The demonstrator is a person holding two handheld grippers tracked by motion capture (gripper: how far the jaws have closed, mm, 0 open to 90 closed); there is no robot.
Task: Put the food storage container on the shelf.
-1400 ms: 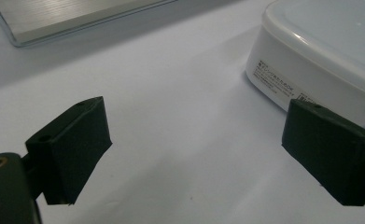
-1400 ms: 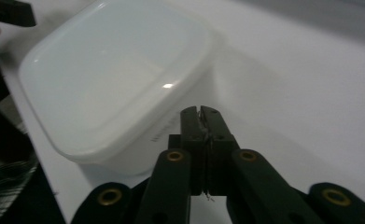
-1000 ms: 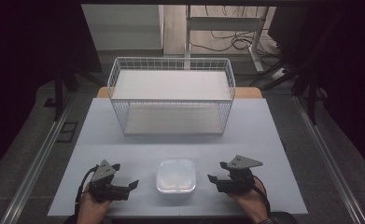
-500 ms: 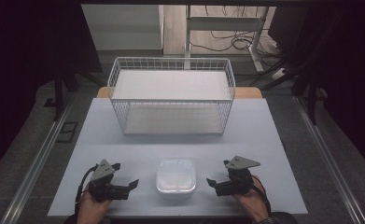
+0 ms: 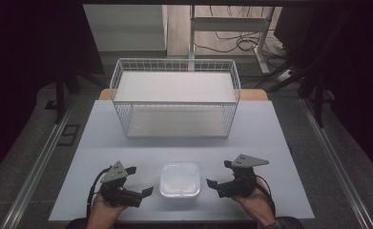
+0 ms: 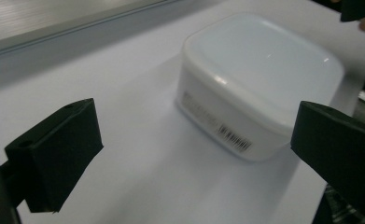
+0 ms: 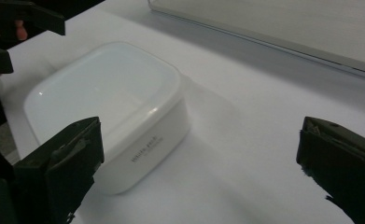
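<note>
A white square lidded container [image 5: 179,180] sits near the table's front edge, between my two grippers. My left gripper [image 5: 139,181] rests just left of it, open, its jaws pointing toward the box. In the left gripper view the container [image 6: 259,79] lies ahead and to the right of the open left gripper [image 6: 196,144], untouched. My right gripper [image 5: 218,174] is just right of the box; its jaws have just been opening and stand wide apart. In the right gripper view the right gripper [image 7: 203,158] holds nothing, with the container [image 7: 110,102] ahead near the left jaw.
A white wire basket [image 5: 174,98] stands at the back middle of the white table [image 5: 270,143]. Metal rails run along the floor on both sides. Cables lie on the floor beyond the table. My left gripper's jaws [image 7: 17,23] show at the top left of the right gripper view.
The right gripper's jaws have spread wider apart. Both hands and the container have stayed in place.
</note>
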